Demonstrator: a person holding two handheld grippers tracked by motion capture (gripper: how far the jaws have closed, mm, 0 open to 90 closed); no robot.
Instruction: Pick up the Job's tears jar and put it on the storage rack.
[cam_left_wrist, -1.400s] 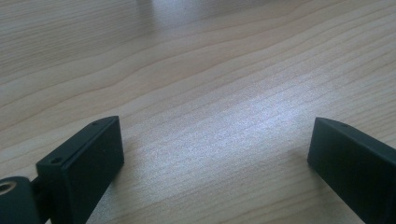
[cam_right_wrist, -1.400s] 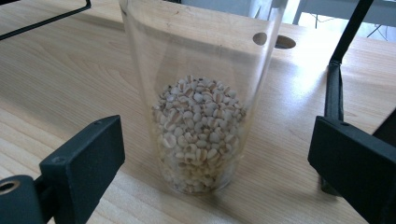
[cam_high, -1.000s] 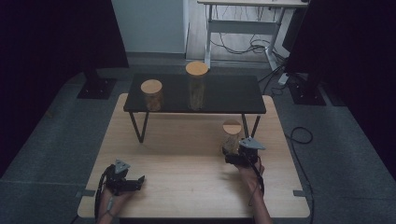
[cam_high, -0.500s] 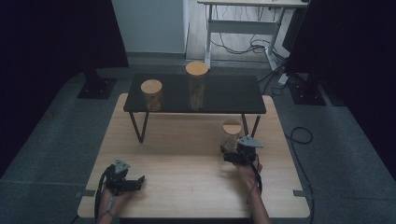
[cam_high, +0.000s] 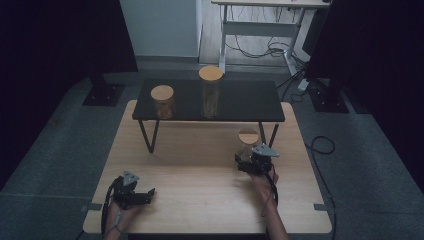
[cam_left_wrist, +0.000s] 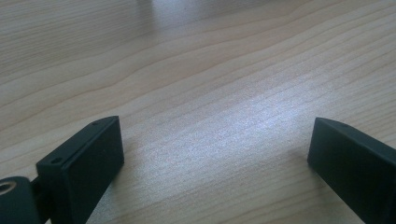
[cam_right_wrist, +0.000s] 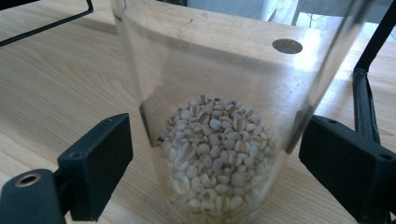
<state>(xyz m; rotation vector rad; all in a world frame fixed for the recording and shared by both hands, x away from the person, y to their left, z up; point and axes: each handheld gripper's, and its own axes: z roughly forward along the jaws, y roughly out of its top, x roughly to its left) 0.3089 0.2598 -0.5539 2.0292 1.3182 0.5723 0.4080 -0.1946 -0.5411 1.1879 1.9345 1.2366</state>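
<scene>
left hand-held gripper (cam_high: 145, 192) is seen at the near left corner of the wooden counter (cam_high: 200, 170) in the high view, lying low over the surface and pointed toward the counter's middle. in the left gripper view its jaws are spread wide with bare wood grain between them; nothing is held.

further back, a low black shelf (cam_high: 240, 100) on thin metal legs is stood across the counter's far half. two jars with wooden lids are set on it: a short jar (cam_high: 163, 101) toward its left end, a tall jar (cam_high: 211, 91) near its middle.

to the right, a third glass jar (cam_high: 247, 145) with a wooden lid is stood upright on the counter, just in front of the shelf's right legs. in the right gripper view the glass jar (cam_right_wrist: 219, 126) is seen between the jaws, its bottom part filled with small pale grains (cam_right_wrist: 215, 163).

right hand-held gripper (cam_high: 243, 164) is placed around the jar's lower part. its jaws have just been closing, the jar between them; a narrow gap is still seen on each side, so the pads are not yet pressed on the glass. the jar is not lifted.
</scene>
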